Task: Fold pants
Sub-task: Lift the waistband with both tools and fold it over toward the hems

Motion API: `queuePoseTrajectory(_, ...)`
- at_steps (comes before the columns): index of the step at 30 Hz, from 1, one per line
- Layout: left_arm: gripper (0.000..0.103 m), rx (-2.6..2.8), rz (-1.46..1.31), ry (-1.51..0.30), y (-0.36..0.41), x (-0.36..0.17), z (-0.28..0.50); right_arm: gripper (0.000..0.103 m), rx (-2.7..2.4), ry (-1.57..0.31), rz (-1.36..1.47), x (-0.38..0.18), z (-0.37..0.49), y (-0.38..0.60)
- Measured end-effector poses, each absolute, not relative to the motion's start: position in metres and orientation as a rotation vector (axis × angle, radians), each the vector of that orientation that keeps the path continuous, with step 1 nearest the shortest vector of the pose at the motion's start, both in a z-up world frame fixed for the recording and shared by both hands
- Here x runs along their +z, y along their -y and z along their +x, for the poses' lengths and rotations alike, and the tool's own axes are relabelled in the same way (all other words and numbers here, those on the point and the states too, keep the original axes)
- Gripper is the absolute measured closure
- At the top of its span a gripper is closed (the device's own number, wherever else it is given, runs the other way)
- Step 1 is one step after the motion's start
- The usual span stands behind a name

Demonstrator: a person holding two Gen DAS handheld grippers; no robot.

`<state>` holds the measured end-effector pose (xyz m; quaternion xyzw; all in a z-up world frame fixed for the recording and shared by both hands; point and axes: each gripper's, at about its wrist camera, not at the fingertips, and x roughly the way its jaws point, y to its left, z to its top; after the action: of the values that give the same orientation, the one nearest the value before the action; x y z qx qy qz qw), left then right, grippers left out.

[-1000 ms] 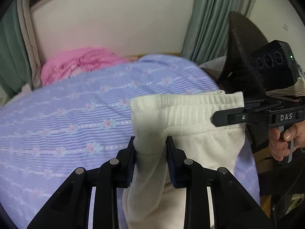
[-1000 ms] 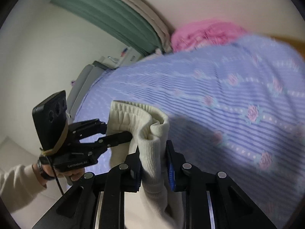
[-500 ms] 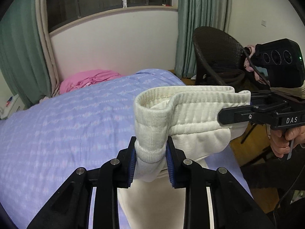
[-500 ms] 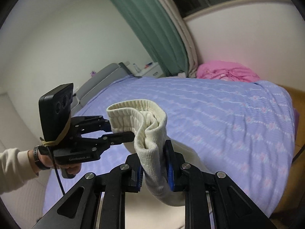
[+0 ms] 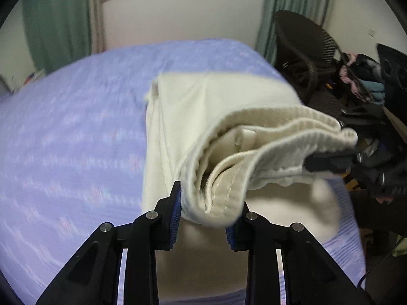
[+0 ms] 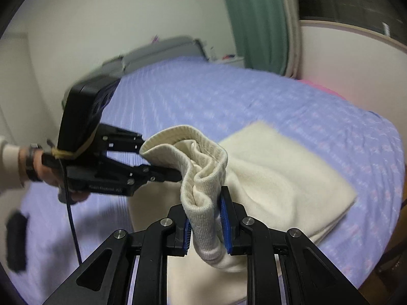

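Cream knit pants point(image 5: 218, 137) hang soft and floppy above the bed point(image 5: 76, 152); both my jaws pinch the ribbed waistband point(image 6: 203, 167).

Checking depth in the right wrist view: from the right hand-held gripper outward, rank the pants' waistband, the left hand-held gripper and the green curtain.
1. Waistband, clamped between its pads.
2. Left hand-held gripper, just left, gripping the same band.
3. Green curtain, beyond the bed, upper right.
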<state>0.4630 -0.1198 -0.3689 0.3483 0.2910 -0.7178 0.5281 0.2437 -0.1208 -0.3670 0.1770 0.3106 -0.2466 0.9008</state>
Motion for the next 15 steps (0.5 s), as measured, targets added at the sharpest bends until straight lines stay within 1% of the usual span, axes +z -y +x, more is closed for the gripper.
queuePoseTrajectory(2,0.072,-1.688,0.821,-0.696,0.112,-0.381,0.459,0.081,-0.503,-0.685,0.311,-0.389,0.249,0.105)
queuePoseTrajectory(6,0.07,-1.663,0.812,-0.708,0.097,-0.385,0.465,0.078,-0.468,-0.736,0.282,-0.402,0.25,0.087)
queuePoseTrajectory(7,0.07,-1.656,0.814,-0.71,0.092,-0.384,0.466,0.073,-0.449,-0.741,0.283,-0.404,0.249,0.084)
queuePoseTrajectory(8,0.07,-1.649,0.811,-0.718,0.087,-0.384,0.468,0.072,-0.438,-0.745,0.287,-0.404,0.25,0.087)
queuePoseTrajectory(10,0.07,-1.636,0.8,-0.732,0.075,-0.38,0.472,0.063,-0.395,-0.752,0.3,-0.403,0.251,0.086)
queuePoseTrajectory(15,0.07,-1.589,0.772,-0.769,0.047,-0.369,0.479,0.054,-0.308,-0.781,0.333,-0.405,0.257,0.078)
